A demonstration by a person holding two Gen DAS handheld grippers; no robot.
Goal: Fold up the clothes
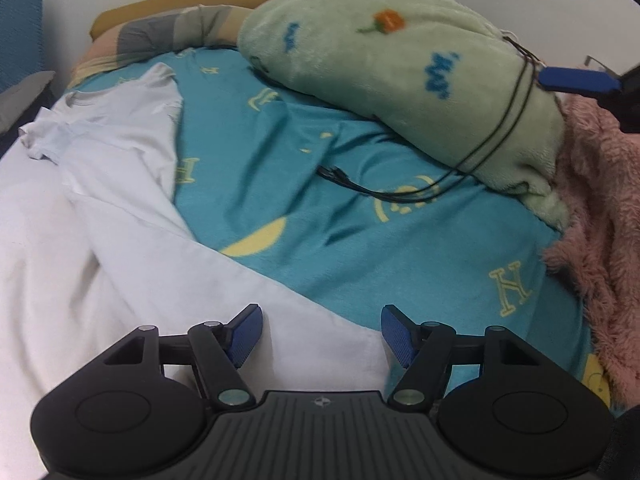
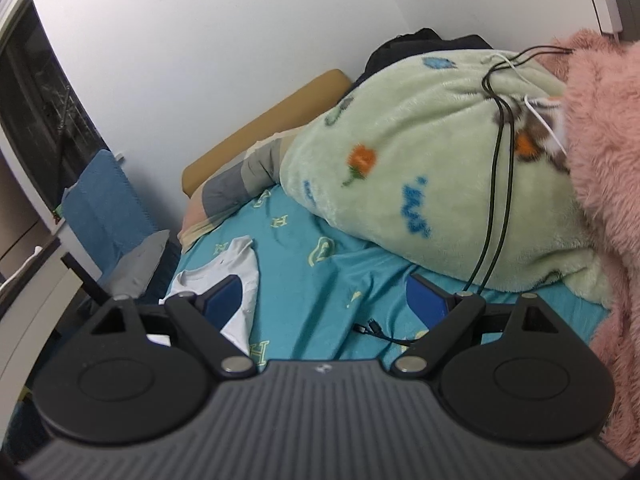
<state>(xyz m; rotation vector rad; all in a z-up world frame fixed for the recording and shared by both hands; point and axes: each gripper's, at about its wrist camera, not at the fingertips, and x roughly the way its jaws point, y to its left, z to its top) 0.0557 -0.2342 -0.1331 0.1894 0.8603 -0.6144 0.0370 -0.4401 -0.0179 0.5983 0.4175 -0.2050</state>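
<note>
A white T-shirt (image 1: 120,184) is lying spread out on a bed, over a teal sheet (image 1: 320,184) printed with yellow letters and shapes; its collar and sleeves are pointing toward the far end of the bed, and its hem is reaching back toward the near edge. The left tongs (image 1: 322,334) are hovering just above the shirt's lower hem corner, released, blue pads spread wide with nothing between them. The right tongs (image 2: 326,304) are hanging higher over the sheet, also released and gripping nothing, with the shirt's sleeve (image 2: 240,256) showing behind their left pad. A bulky pale green fleece blanket (image 1: 400,60) with orange and blue prints is sitting piled at the far right of the bed, touching a fluffy pink blanket (image 1: 600,220) beside it. Thin black cables (image 1: 420,188) are trailing down off the green blanket onto the sheet, well apart from the shirt.
</note>
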